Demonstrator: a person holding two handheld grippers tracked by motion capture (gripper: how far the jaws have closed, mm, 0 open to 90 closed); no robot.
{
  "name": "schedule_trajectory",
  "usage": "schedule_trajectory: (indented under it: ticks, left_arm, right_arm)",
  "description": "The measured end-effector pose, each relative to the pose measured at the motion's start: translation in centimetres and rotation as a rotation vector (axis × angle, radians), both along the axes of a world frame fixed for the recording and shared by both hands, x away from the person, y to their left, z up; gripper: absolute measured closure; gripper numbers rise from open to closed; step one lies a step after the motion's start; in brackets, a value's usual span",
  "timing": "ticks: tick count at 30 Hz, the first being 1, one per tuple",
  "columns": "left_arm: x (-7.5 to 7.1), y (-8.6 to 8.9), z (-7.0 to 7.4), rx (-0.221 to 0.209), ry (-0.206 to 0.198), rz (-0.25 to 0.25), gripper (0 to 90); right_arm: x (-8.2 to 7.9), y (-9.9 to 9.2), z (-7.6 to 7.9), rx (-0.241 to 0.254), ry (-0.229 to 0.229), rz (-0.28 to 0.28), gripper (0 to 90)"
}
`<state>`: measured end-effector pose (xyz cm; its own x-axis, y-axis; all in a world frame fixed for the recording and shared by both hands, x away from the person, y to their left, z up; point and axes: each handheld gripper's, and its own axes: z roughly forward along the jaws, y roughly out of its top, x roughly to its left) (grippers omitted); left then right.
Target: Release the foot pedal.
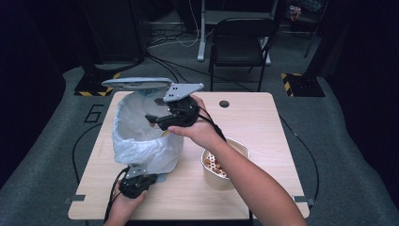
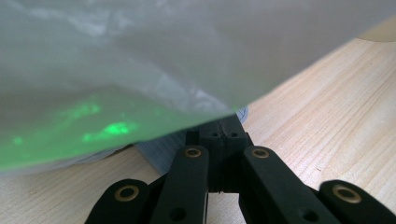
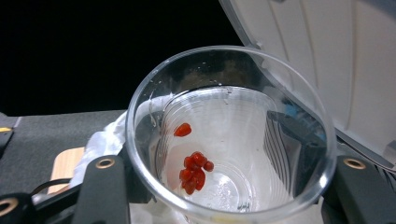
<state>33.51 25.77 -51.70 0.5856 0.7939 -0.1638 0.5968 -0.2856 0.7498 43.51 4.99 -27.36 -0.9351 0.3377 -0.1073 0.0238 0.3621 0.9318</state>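
A bin lined with a white bag point(image 1: 141, 136) stands at the table's left, its grey lid point(image 1: 136, 84) raised. My right gripper point(image 1: 157, 120) hovers over the bin's mouth, shut on a clear plastic cup point(image 3: 233, 140) that lies on its side with its mouth toward the camera. Some small red bits point(image 3: 194, 170) cling to the cup's inner wall. The lid point(image 3: 327, 60) rises close behind the cup. My left gripper point(image 1: 136, 181) sits low at the bin's front foot, jaws shut, tips point(image 2: 222, 135) against a grey plastic piece point(image 2: 163, 154) under the overhanging bag point(image 2: 140, 70).
A paper bowl point(image 1: 237, 146) holding small round pale and orange pieces stands right of the bin, under my right forearm. The wooden table point(image 1: 263, 122) has a round hole point(image 1: 224, 103) near its far edge. A black chair point(image 1: 240, 42) stands beyond the table.
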Motion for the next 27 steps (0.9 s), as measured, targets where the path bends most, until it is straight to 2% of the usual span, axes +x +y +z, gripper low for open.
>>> schedule_trajectory:
  ticks: [1, 2, 4, 5, 7, 9, 10, 11, 13, 15, 17, 18, 19, 20, 21, 22, 23, 24, 25, 26, 27]
  left_arm:
    - [0.0, 0.0, 0.0, 0.0, -0.004, -0.003, 90.0]
    - [0.0, 0.0, 0.0, 0.0, -0.004, -0.003, 90.0]
    - [0.0, 0.0, 0.0, 0.001, -0.003, -0.001, 90.0]
    - [0.1, 0.1, 0.0, 0.001, -0.004, -0.015, 90.0]
    - [0.0, 0.0, 0.0, -0.006, 0.003, -0.001, 90.0]
    - [0.1, 0.1, 0.0, -0.007, 0.008, -0.014, 90.0]
    - [0.0, 0.0, 0.1, -0.005, 0.015, 0.015, 90.0]
    - [0.0, 0.0, 0.0, -0.007, 0.014, 0.013, 90.0]
    - [0.0, 0.0, 0.0, -0.012, 0.018, 0.005, 90.0]
    - [0.2, 0.2, 0.0, -0.034, 0.029, 0.003, 90.0]
    - [0.2, 0.3, 0.0, -0.036, 0.034, 0.001, 90.0]
    - [0.3, 0.4, 0.0, -0.04, 0.037, -0.012, 90.0]
    - [0.3, 0.4, 0.0, -0.04, 0.037, -0.012, 90.0]
    - [0.2, 0.3, 0.1, -0.036, 0.045, 0.019, 90.0]
    - [0.2, 0.3, 0.1, -0.036, 0.045, 0.019, 90.0]
    - [0.4, 0.5, 0.0, -0.053, 0.039, -0.019, 90.0]
    - [0.4, 0.5, 0.0, -0.053, 0.039, -0.019, 90.0]
    - [0.1, 0.5, 0.3, -0.045, 0.048, 0.019, 89.8]
    - [0.1, 0.5, 0.3, -0.045, 0.048, 0.019, 88.6]
    - [0.0, 0.6, 0.5, -0.056, 0.051, 0.014, 87.6]
    - [0.0, 1.0, 0.6, -0.092, 0.057, 0.016, 87.0]
  right_arm:
    - [0.2, 0.5, -0.4, 0.002, 0.009, -0.017, 32.6]
    - [0.2, 0.5, -0.4, 0.002, 0.009, -0.017, 32.6]
    - [0.4, 1.1, -0.9, -0.003, 0.023, -0.05, 26.6]
    - [0.4, 1.5, -1.4, -0.015, 0.033, -0.069, 15.1]
    - [0.4, 1.5, -1.7, -0.017, 0.039, -0.084, 13.9]
    - [0.3, 1.4, -1.7, -0.014, 0.041, -0.086, 13.9]
    - [0.2, 0.9, -1.6, -0.002, 0.044, -0.085, 13.9]
    - [0.1, 0.0, -1.4, 0.017, 0.046, -0.084, 14.2]
    - [0.0, -0.5, -1.3, 0.021, 0.045, -0.084, 14.7]
    - [-0.6, -2.4, -0.7, 0.039, 0.031, -0.082, 17.3]
    - [-0.9, -3.1, -0.6, 0.04, 0.028, -0.08, 18.3]
    - [-1.4, -4.3, -0.5, 0.036, 0.021, -0.083, 18.5]
    - [-1.4, -4.3, -0.5, 0.036, 0.021, -0.083, 18.5]
    - [-1.9, -5.6, -0.5, 0.025, 0.002, -0.094, 18.8]
    - [-1.9, -5.6, -0.5, 0.025, 0.002, -0.094, 18.8]
    - [-2.3, -6.9, -0.7, 0.017, -0.008, -0.111, 19.0]
    - [-2.3, -6.9, -0.7, 0.017, -0.008, -0.111, 19.0]
    - [-2.6, -8.2, -0.9, 0.019, -0.013, -0.133, 19.7]
    - [-2.6, -8.2, -0.9, 0.019, -0.013, -0.133, 19.7]
    - [-2.9, -9.5, -1.2, 0.014, -0.016, -0.157, 19.9]
    - [-3.0, -10.1, -1.3, 0.015, -0.011, -0.168, 20.1]
